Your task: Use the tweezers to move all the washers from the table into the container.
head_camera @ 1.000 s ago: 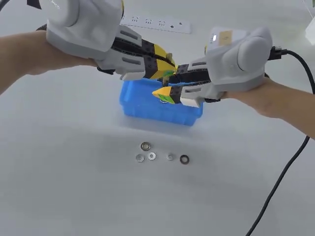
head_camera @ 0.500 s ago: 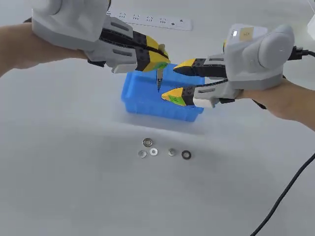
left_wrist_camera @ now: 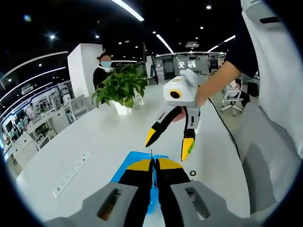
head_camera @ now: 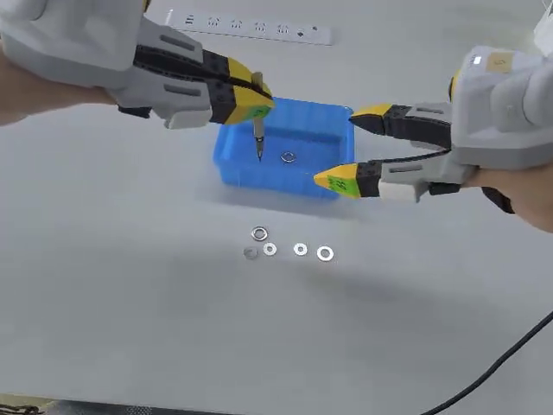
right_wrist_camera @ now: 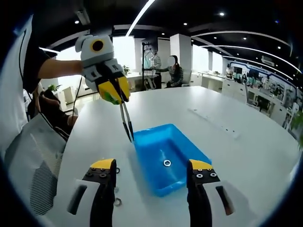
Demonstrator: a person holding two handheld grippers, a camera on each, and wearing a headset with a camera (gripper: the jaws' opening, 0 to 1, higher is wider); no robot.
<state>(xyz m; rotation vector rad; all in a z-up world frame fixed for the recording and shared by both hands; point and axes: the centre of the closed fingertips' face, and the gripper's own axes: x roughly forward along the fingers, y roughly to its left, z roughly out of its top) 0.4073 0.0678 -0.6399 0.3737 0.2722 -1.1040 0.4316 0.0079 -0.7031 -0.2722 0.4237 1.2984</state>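
Observation:
My left gripper [head_camera: 252, 102] is shut on metal tweezers [head_camera: 257, 143], whose tips point down over the near left part of the blue container [head_camera: 233, 169]. One washer [head_camera: 288, 157] lies inside it. Several washers [head_camera: 270, 249] lie in a loose row on the white table in front of the container. My right gripper [head_camera: 350, 147] hangs open with nothing in it over the container's right end. In the right gripper view the open jaws frame the container [right_wrist_camera: 156, 187], the washer [right_wrist_camera: 167, 163] and the tweezers [right_wrist_camera: 127, 123]. In the left gripper view the tweezers [left_wrist_camera: 151, 156] stick out past the shut jaws.
A white power strip [head_camera: 251, 28] lies at the back of the table. A black cable [head_camera: 510, 354] trails from the right gripper across the near right. Bare white tabletop [head_camera: 130, 285] lies around the washers.
The two grippers have drawn apart: the right one has pulled back to the right with its jaws spread, the left one has shifted left. The washer in the container has come into sight.

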